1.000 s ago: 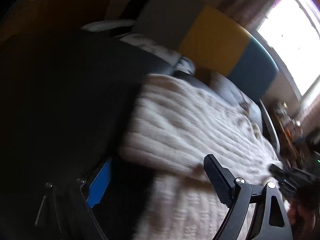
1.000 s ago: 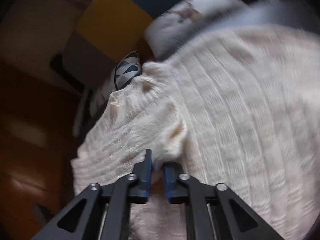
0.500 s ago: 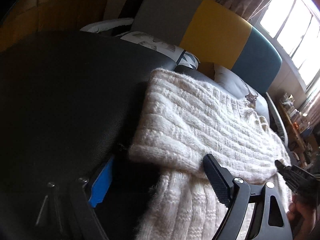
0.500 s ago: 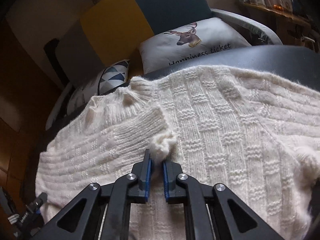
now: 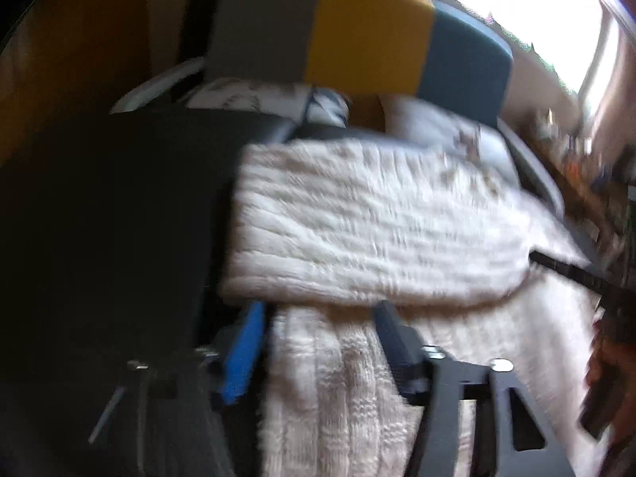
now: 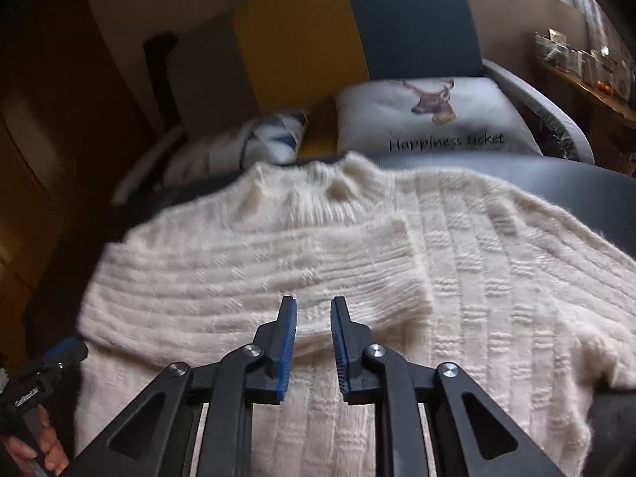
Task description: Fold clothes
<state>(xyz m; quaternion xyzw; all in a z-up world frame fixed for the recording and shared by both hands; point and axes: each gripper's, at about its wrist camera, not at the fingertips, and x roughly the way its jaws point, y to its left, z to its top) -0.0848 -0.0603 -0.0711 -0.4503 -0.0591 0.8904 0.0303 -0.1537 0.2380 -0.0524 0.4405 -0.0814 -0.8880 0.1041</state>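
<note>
Your left gripper (image 5: 318, 351) is nearer: fingers closing astride the sweater (image 5: 369, 238) edge at 12 o'clock (sleeve lies 9-to-3). Right gripper (image 6: 314, 342) fingers opening, empty.

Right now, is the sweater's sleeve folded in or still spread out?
Folded in: the sleeve lies flat across the cream sweater body, cuff near its middle, released by the opening right gripper.

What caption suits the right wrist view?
Right claw opening, empty, over the folded sleeve of a cream sweater.
</note>
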